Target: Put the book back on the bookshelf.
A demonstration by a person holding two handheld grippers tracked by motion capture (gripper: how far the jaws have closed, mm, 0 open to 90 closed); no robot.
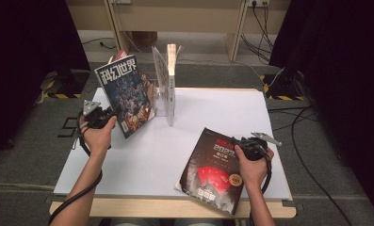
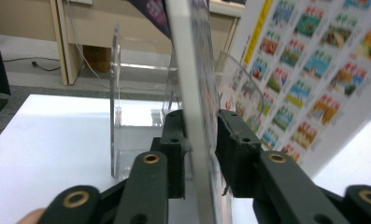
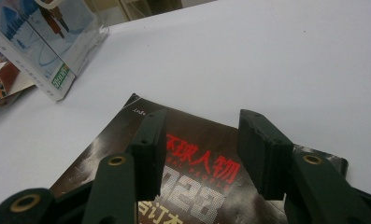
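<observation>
A science-fiction magazine (image 1: 126,94) with a blue illustrated cover stands tilted on the white table (image 1: 166,155), leaning toward a clear acrylic book stand (image 1: 162,107). My left gripper (image 1: 103,117) is at its lower left edge. In the left gripper view that magazine's edge (image 2: 192,70) runs between the jaws of my left gripper (image 2: 201,119), whose pads stand close on either side without clamping it. A dark magazine with red lettering (image 1: 213,172) lies flat at the front right. My right gripper (image 1: 243,143) hovers open over its top edge (image 3: 192,158), nothing between the fingers (image 3: 150,140).
An upright book (image 1: 171,80) stands in the acrylic stand (image 2: 115,93), and a page with rows of small colour pictures (image 2: 314,70) rises just right of the left jaws. The dark magazine overhangs the table's front edge. Cables lie on the floor at the right.
</observation>
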